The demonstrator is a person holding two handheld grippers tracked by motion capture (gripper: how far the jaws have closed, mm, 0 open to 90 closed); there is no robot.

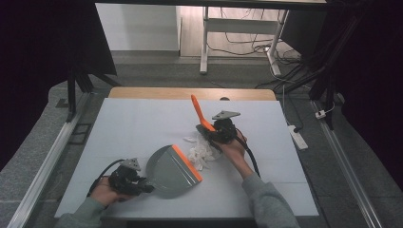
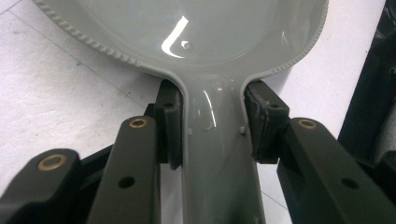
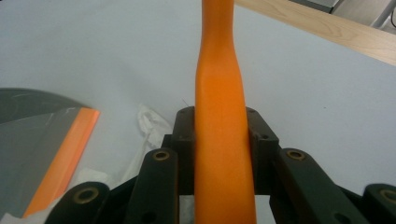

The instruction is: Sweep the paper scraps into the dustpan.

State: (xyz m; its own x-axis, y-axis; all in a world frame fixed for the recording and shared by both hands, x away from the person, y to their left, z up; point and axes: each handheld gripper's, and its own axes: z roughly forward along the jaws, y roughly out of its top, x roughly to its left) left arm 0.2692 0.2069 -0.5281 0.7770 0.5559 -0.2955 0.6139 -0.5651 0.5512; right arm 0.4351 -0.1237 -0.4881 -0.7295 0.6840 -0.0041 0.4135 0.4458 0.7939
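We see the left tool (image 1: 142, 183) clamped on the grey handle of the dustpan (image 1: 172, 167), which lies on the white worktop (image 1: 133, 128) with its orange lip facing the crumpled white paper (image 1: 202, 153) just beside it. The right tool (image 1: 211, 130) is clamped on the orange brush handle (image 3: 223, 140), which rises straight up between its jaws, right over that paper.

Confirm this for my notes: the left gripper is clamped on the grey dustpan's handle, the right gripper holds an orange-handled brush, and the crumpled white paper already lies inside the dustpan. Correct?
Not quite. The crumpled white paper lies on the table, just outside the orange lip of the dustpan, as the high view shows. The rest stands: the left gripper clamps the dustpan's handle and the right gripper holds the orange-handled brush.
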